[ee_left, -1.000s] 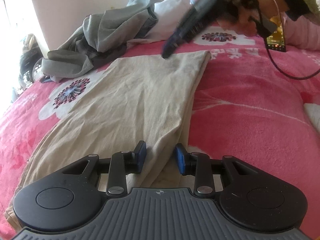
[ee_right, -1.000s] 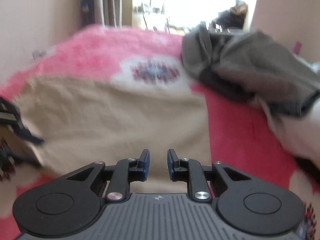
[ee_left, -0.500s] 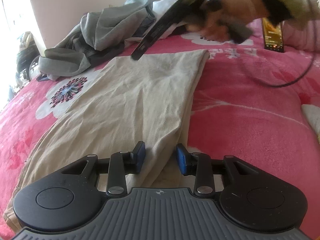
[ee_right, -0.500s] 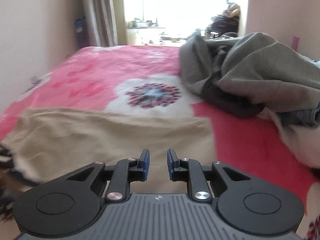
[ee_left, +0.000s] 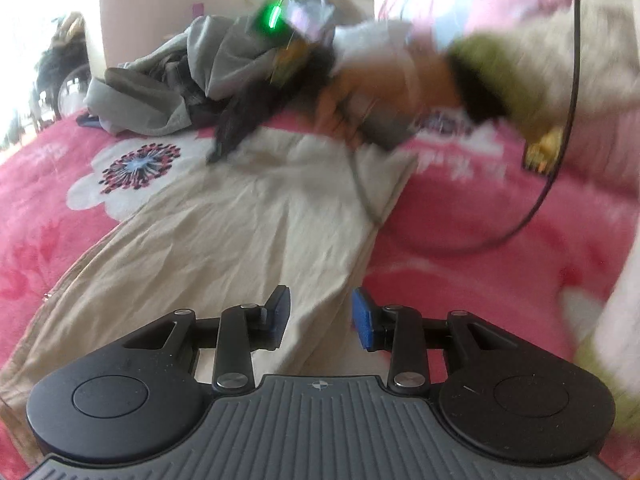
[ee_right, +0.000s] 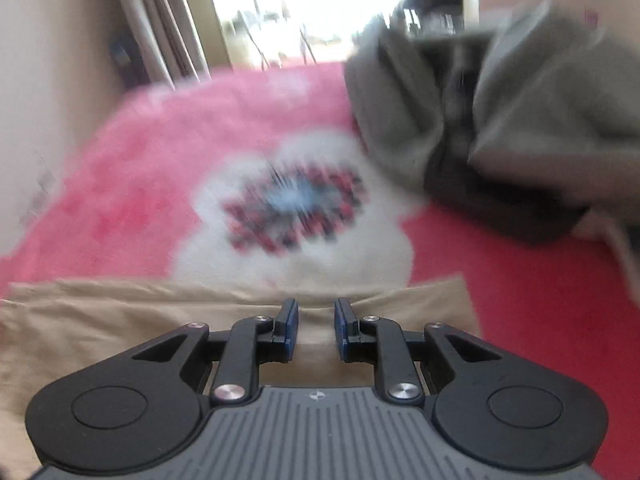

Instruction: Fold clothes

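Lying under both parted hand-held grippers, left (ee_left: 318, 314) and right (ee_right: 316, 328): beige garment (ee_left: 224, 232), ungripped.

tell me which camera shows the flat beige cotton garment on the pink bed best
The left wrist view: the flat beige cotton garment runs lengthwise up the pink floral bedcover, with both long edges and its far end visible. The right wrist view shows only a blurred strip of it along one edge, mostly hidden behind the gripper.

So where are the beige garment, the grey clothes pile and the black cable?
beige garment (ee_left: 224, 240), left wrist view, its flat middle.
grey clothes pile (ee_right: 520, 120), right wrist view, a front fold.
black cable (ee_left: 554, 184), left wrist view, its hanging stretch.
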